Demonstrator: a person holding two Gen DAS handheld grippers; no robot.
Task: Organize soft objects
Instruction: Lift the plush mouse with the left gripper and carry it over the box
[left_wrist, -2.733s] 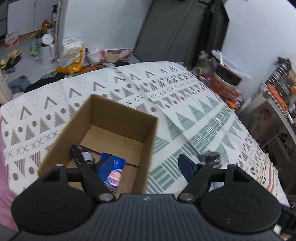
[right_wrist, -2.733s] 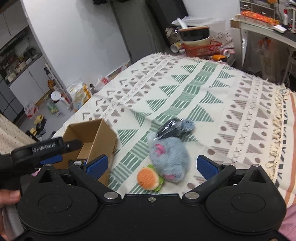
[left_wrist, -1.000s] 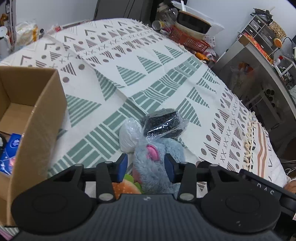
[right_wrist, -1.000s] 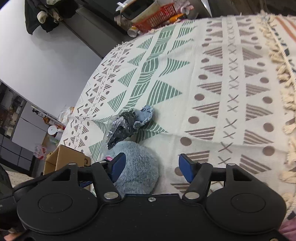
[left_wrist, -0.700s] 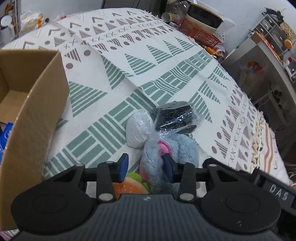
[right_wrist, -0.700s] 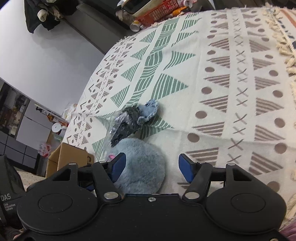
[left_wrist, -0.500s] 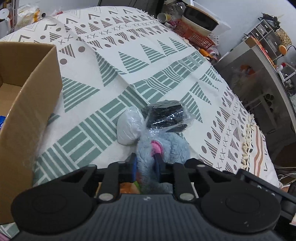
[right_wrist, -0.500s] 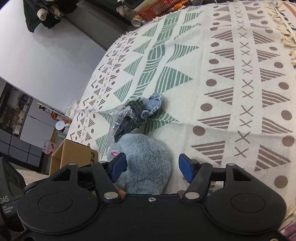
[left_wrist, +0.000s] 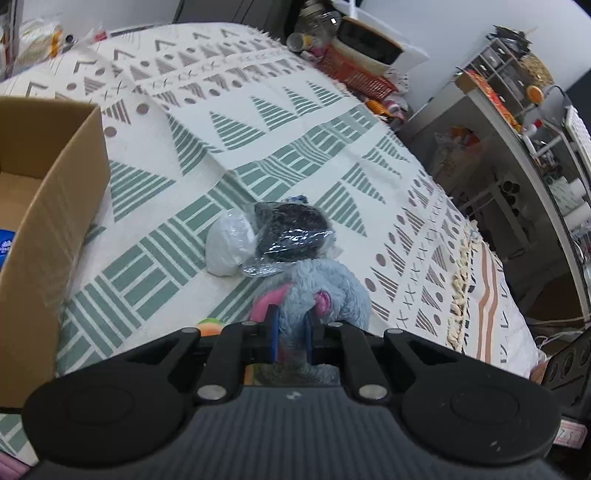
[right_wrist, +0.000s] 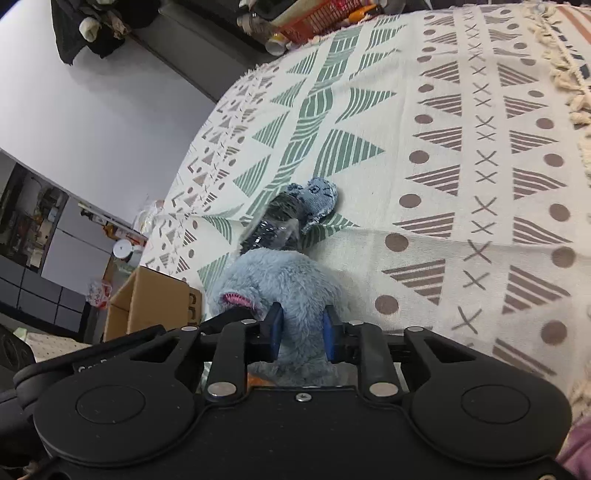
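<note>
A fluffy blue-grey plush toy (left_wrist: 332, 291) with pink ears lies on the patterned bedspread (left_wrist: 258, 147). My left gripper (left_wrist: 291, 334) is shut on one part of it. From the other side my right gripper (right_wrist: 302, 332) is shut on the same plush toy (right_wrist: 288, 280). Just beyond the plush sit a black item in clear plastic wrap (left_wrist: 291, 230), a white wrapped bundle (left_wrist: 229, 245) and a small denim piece (right_wrist: 316, 199). An orange plush bit (left_wrist: 209, 326) peeks out beside the left fingers. The open cardboard box (left_wrist: 51, 206) stands at the left.
A blue packet (left_wrist: 5, 245) lies inside the box. The box (right_wrist: 147, 302) also shows at the lower left of the right wrist view. A red basket (left_wrist: 354, 75) and shelving (left_wrist: 517, 110) crowd the far side of the bed. A tasselled blanket edge (left_wrist: 461, 280) runs along the right.
Both grippers have closed on the blue-grey plush: the left narrowed first, and the right went from open around it to shut on it. The left gripper came over from the box earlier.
</note>
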